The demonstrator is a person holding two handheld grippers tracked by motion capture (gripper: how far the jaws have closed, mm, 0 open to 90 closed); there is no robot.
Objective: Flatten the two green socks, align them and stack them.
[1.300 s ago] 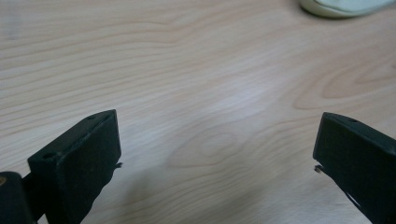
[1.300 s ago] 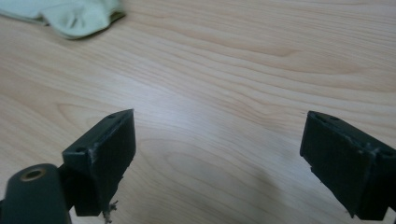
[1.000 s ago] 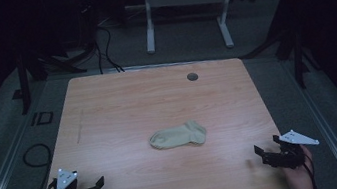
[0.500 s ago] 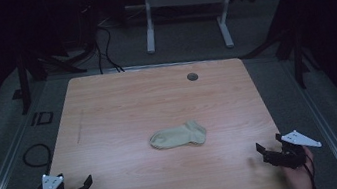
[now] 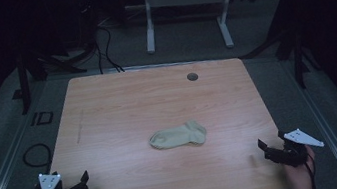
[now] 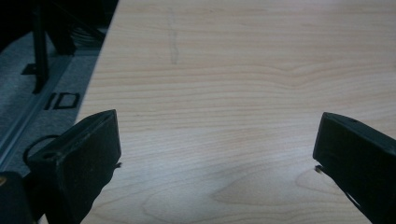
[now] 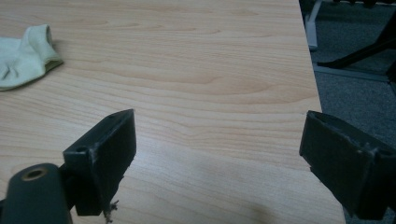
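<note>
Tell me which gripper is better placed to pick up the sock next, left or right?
Probably the right gripper. The sock lies a little right of the table's middle, with its cuff toward that side, and it shows in the right gripper view. The left gripper faces bare wood. Both are open.

Left gripper shifted along the near table edge.
Left gripper (image 5: pixel 81 183) slid outward past the table's (image 5: pixel 121 96) near-left corner, then came partway back in; jaws were wide apart. Right gripper (image 5: pixel 270 149) edged slightly toward the person.
</note>
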